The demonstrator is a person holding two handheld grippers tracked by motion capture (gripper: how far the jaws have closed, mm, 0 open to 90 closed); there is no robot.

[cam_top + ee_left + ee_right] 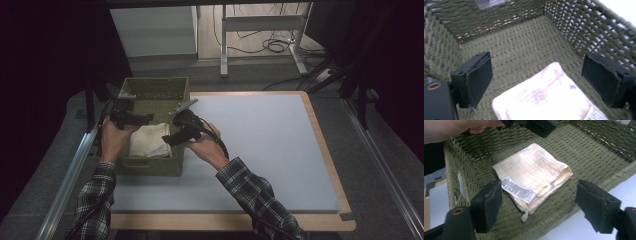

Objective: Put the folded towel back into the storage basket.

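A folded cream cloth (531, 173) lay flat inside the green woven basket (150, 167). Above the basket, the left gripper (537, 77) and right gripper (539, 205) both gaped wide, holding nothing.

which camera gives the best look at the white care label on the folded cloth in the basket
The right gripper view: the care label lies flat and unobstructed on the folded cloth. The left gripper view catches just a corner of it at the bottom edge; in the high view it is too small to make out.

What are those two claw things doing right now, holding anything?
Left gripper: open, holding nothing, above the folded cloth.
Right gripper: open, holding nothing; the cloth lies in the basket.
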